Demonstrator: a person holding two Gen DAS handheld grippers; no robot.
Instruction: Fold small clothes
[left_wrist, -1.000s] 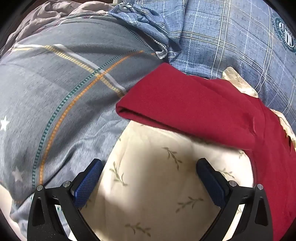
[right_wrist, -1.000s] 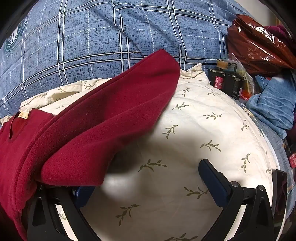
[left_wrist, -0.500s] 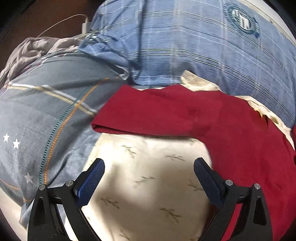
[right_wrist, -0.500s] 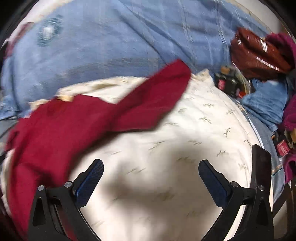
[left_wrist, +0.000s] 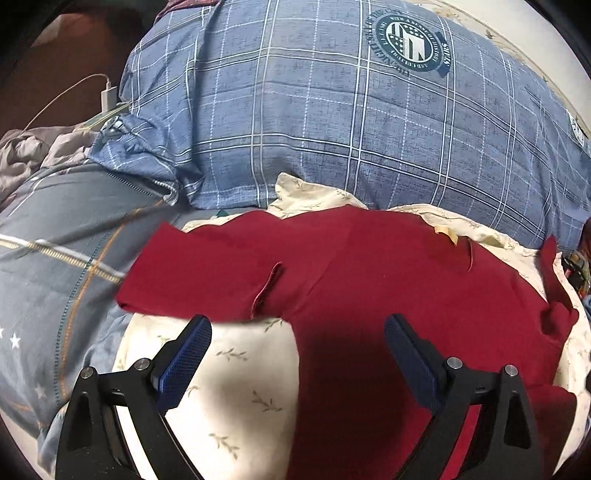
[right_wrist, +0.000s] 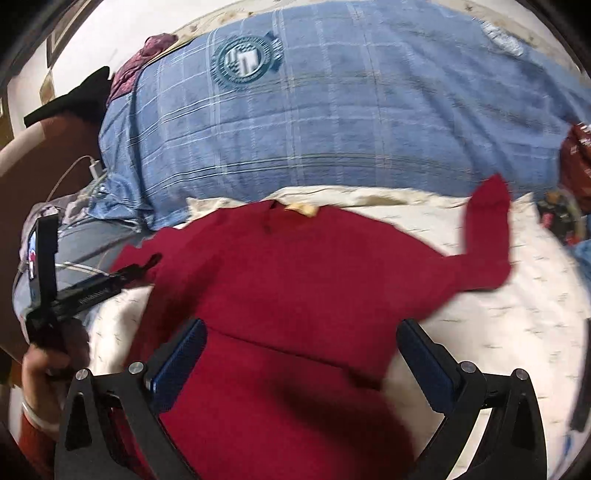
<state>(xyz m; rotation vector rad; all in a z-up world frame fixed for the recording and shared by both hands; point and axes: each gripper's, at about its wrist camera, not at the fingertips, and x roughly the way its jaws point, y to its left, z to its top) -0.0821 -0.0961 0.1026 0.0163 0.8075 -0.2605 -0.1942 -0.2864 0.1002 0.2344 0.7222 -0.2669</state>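
Red garment (left_wrist: 388, 280) spread flat on cream pillow (left_wrist: 236, 387), gripper (left_wrist: 297, 349) open above

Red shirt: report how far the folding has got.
Done: the red shirt is spread flat on the cream leaf-print pillow, sleeves out to both sides. In hand: nothing; the left gripper and right gripper hover open above it. Left: every fold, as no sleeve is turned in yet.

Left view is sharp and evenly lit; right view is motion-blurred throughout. Fisheye bends both, with black corners. Soft shadows fall at 6 o'clock between the tongs.
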